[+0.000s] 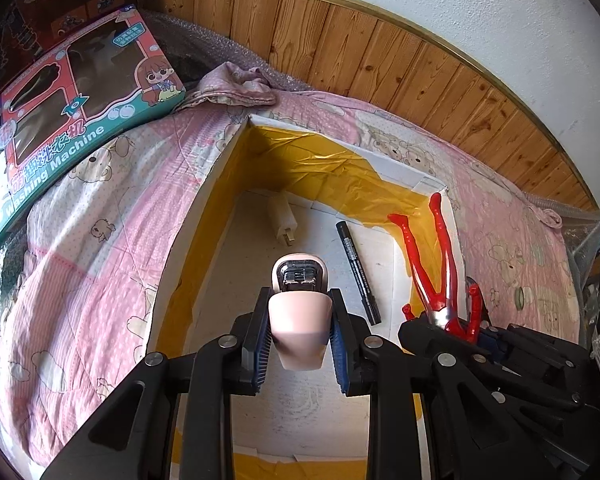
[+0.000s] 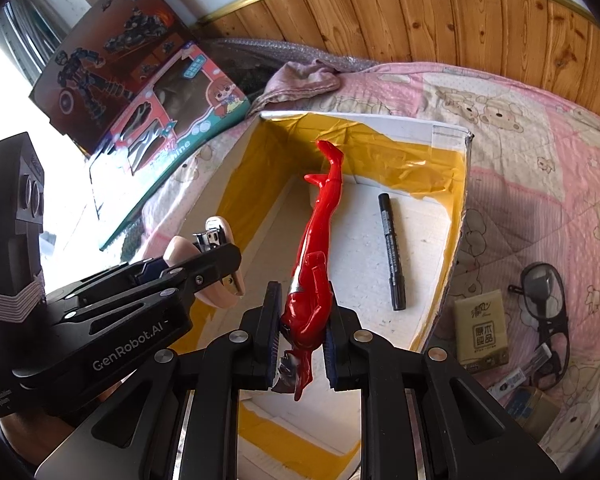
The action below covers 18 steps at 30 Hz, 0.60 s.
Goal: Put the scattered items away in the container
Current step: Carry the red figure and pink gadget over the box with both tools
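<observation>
White cardboard box (image 1: 204, 216) lined with yellow tape sits open on the bed, on a pink quilt printed with bears (image 1: 100, 208), near the wooden headboard panelling (image 1: 380, 56). My left gripper (image 1: 300, 344) hangs above the box, its fingers clenched on a pale pink electric shaver (image 1: 298, 320) with the cutter head pointing away from me. My right gripper (image 2: 302, 344) is just beside it, also over the box, fingers clamped on the torso of a glossy red plastic action figure (image 2: 312, 280), whose legs stretch forward over the box interior. On the box floor lie a black marker pen (image 1: 358, 272) and a small cream plug adapter (image 1: 282, 218), the adapter close to the far wall. Outside the box, toward the quilt's right edge, I see a tan packet of tissues (image 2: 482, 330) and black-framed glasses (image 2: 548, 312). Two boxed toys, a pink toy washing-machine carton (image 1: 80, 96) and a dark robot-figure carton (image 2: 104, 52), lean at the bed's far left corner beside a crumpled pink cloth (image 1: 236, 86).
</observation>
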Tool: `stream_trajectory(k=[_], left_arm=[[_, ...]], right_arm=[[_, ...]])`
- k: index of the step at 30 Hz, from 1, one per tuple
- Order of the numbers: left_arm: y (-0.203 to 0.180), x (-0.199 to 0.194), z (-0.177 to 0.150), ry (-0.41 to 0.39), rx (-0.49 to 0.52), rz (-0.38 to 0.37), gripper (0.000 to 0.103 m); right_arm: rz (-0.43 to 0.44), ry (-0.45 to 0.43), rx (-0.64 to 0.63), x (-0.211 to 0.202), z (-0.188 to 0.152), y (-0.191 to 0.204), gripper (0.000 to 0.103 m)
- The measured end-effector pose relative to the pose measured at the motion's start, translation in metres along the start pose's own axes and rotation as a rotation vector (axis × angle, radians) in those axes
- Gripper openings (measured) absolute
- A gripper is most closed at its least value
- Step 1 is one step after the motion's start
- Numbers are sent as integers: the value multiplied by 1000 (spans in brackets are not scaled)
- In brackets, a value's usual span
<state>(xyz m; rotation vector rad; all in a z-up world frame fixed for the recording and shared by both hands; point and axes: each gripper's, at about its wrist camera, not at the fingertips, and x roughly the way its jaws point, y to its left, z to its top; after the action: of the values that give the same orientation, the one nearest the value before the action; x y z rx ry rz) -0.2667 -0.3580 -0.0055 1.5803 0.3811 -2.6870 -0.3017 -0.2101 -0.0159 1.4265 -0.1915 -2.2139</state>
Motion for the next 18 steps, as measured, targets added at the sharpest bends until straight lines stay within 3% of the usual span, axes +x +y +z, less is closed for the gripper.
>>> stream_trajectory(k=[18], left_arm=[[2,52,16,112,31,54,27]], right_arm=[[-17,158,-35,53,20,-16,19]])
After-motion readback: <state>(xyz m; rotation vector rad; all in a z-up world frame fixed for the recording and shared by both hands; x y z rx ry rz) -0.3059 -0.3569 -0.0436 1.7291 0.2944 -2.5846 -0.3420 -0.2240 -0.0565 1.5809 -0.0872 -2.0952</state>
